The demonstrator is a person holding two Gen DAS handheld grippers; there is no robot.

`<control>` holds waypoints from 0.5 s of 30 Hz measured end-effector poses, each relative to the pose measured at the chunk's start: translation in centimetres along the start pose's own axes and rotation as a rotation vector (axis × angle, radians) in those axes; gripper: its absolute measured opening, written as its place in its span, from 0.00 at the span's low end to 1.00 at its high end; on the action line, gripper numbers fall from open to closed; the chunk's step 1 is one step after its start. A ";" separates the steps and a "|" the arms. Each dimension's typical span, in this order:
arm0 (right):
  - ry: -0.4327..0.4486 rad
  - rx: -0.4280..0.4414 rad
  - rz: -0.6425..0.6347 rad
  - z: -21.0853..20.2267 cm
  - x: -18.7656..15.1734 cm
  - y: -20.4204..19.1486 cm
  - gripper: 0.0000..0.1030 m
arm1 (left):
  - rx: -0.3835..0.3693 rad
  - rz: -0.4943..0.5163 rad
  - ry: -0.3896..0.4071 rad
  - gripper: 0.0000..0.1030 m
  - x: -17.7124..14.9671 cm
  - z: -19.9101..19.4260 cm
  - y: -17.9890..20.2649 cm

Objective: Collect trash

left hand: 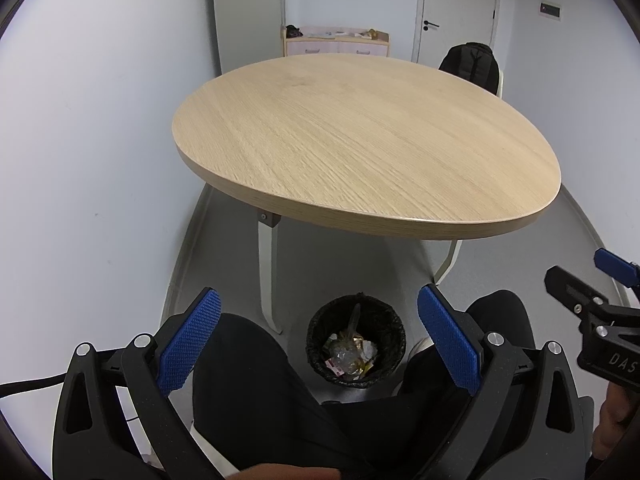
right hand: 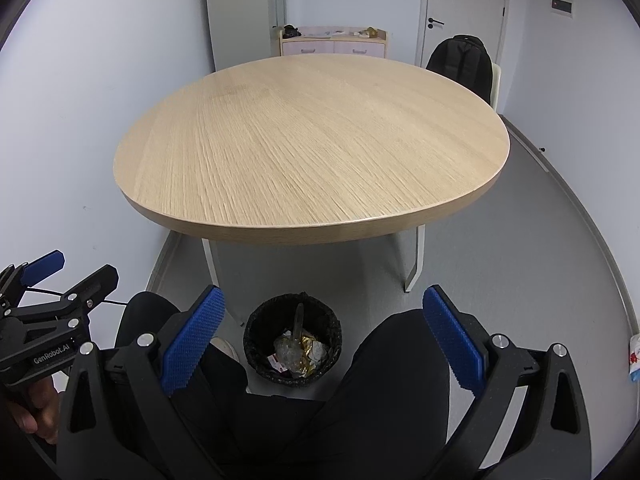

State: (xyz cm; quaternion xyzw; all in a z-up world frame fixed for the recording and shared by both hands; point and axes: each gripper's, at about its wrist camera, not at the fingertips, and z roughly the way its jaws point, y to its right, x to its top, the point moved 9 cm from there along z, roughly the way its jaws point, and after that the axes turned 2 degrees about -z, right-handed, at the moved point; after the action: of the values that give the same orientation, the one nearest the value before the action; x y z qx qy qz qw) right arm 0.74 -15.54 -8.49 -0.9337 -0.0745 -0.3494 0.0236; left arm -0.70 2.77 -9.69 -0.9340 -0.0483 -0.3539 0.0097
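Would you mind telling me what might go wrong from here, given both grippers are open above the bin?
The trash bin sits on the floor between the person's legs, so a knee could tip it. A wrapper-like item by the wall may get missed. The left gripper and right gripper hang close enough to collide.

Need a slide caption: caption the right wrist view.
Both grippers open above a trash-filled bin before a bare wooden table.
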 end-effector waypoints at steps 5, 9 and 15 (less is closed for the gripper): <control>-0.007 0.004 -0.002 0.4 -0.2 0.0 0.93 | 0.006 0.003 0.005 0.94 0.0 0.2 -0.1; -0.009 0.002 0.002 0.6 -0.4 0.1 0.92 | 0.017 0.003 0.012 0.94 0.0 0.2 -0.2; -0.012 -0.001 0.009 0.8 -0.5 0.2 0.93 | 0.015 0.011 0.007 0.94 0.0 0.3 0.1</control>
State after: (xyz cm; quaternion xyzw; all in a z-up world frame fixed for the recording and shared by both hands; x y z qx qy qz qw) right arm 0.90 -15.71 -9.40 -0.9361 -0.0702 -0.3438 0.0243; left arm -0.50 2.71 -9.88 -0.9328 -0.0458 -0.3569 0.0186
